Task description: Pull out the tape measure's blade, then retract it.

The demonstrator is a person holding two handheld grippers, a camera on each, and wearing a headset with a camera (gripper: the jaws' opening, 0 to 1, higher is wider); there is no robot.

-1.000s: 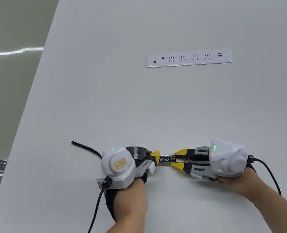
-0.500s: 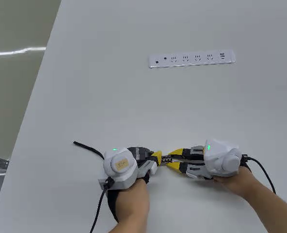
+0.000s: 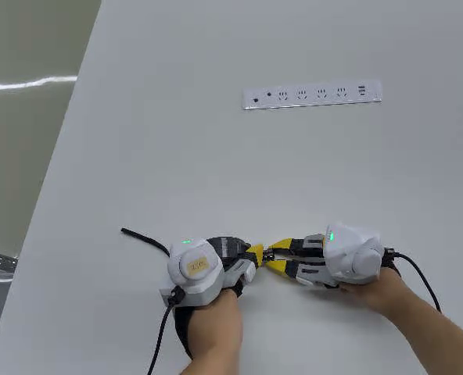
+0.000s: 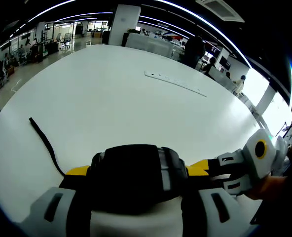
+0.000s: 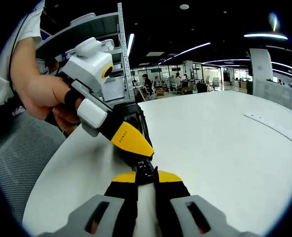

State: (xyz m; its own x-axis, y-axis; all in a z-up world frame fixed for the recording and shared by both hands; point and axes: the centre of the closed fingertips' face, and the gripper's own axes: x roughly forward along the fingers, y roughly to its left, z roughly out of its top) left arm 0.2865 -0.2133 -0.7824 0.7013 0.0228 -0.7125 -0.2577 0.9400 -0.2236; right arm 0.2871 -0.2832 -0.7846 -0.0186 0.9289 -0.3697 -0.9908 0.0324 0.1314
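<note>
At the near part of the white table, as seen from the head view, the two grippers meet tip to tip. The L gripper has its jaws closed around the black tape measure; the case sits between the yellow pads. The R gripper has its jaws pressed together on a short piece of blade, just beside the case. A black strap lies on the table left of the L gripper, pointing toward the left table edge. That edge runs diagonally w/ floor beyond it, and the L gripper is nearer to it than the R one. A power strip lies well apart, further across. Wide open surface lies between the strip & the grippers, also to the right.
</note>
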